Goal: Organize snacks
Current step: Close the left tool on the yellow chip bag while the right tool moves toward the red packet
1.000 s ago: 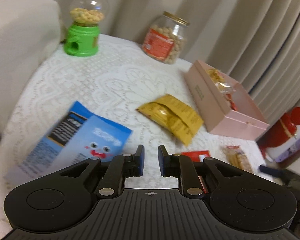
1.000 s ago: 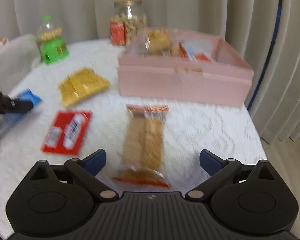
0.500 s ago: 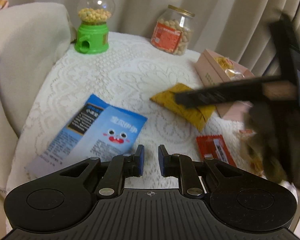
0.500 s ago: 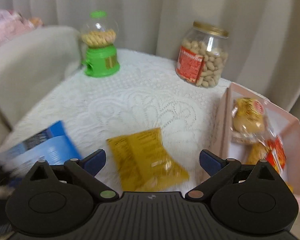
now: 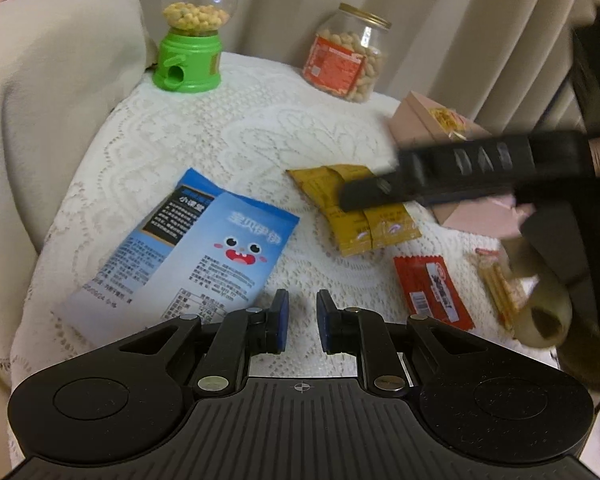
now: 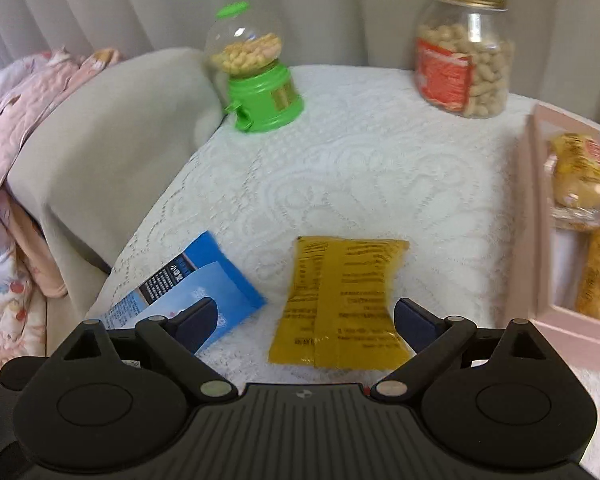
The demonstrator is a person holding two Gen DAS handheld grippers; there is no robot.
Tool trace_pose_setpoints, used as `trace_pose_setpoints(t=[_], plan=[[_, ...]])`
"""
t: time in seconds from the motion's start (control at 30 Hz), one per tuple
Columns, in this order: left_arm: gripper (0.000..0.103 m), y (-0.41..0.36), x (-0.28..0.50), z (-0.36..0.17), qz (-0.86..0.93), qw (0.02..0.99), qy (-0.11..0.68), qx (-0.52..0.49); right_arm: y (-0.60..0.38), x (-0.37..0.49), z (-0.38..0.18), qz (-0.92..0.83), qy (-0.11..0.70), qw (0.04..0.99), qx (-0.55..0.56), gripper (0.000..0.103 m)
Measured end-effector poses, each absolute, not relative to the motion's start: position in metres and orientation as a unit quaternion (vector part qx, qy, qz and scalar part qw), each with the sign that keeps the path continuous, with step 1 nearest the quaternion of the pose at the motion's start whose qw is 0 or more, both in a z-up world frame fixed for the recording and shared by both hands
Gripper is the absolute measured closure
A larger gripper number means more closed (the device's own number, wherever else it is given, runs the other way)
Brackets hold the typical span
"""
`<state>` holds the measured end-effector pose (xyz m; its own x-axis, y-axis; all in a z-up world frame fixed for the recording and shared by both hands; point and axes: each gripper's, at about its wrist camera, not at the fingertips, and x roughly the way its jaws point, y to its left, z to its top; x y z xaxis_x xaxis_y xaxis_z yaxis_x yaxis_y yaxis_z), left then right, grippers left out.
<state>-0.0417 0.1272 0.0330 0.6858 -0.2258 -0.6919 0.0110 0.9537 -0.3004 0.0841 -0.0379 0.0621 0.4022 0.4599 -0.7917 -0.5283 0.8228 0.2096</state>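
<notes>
- The table [image 6: 380, 168], under a white lace cloth, carries everything: a pink box [image 6: 532, 240] at its right edge already holds a few snacks, and four packets lie loose outside it.
- The blue packet [image 5: 204, 248] lies flat just ahead of my left tongs [image 5: 302, 326], whose fingers are drawn together with only a narrow gap and nothing in it.
- The yellow packet [image 6: 344, 300] lies flat between the blue packet and the pink box, right under my right tongs [image 6: 302, 318]. These stand wide but are closing, with the packet between the pads and not yet pressed.
- A red packet [image 5: 432, 292] and a clear packet of biscuit sticks [image 5: 500, 288] wait near the table's front edge.
- My worries, as I judge it: the yellow packet is thin and slick, so the pads may slide over it or pinch the lace cloth with it, dragging the other packets.
- The blue packet's corner sits just beside the left pad of the right tongs and could get caught too.
</notes>
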Motion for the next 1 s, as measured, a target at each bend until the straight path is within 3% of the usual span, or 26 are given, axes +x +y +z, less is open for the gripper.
trace_pose_setpoints(t=[0.27,0.5,0.6,0.8,1.0], plan=[[0.085,0.141,-0.032,0.040,-0.042,0.905,0.381,-0.184,-0.078,0.041,0.031,0.218,0.464,0.857,-0.053,0.008],[0.083,0.114,0.017,0.051,-0.031,0.900,0.398,-0.174,-0.087,0.001,0.018,0.201,0.402,0.888,-0.097,0.040],[0.082,0.089,0.035,0.058,-0.017,0.911,0.395,-0.120,-0.090,-0.004,0.013,0.200,0.372,0.901,-0.102,0.040],[0.082,0.054,0.054,0.072,-0.025,0.919,0.389,-0.056,-0.111,-0.007,0.004,0.181,0.342,0.920,-0.068,0.024],[0.079,0.012,0.077,0.067,-0.027,0.911,0.412,0.017,-0.122,-0.005,0.002,0.184,0.342,0.921,-0.038,0.023]])
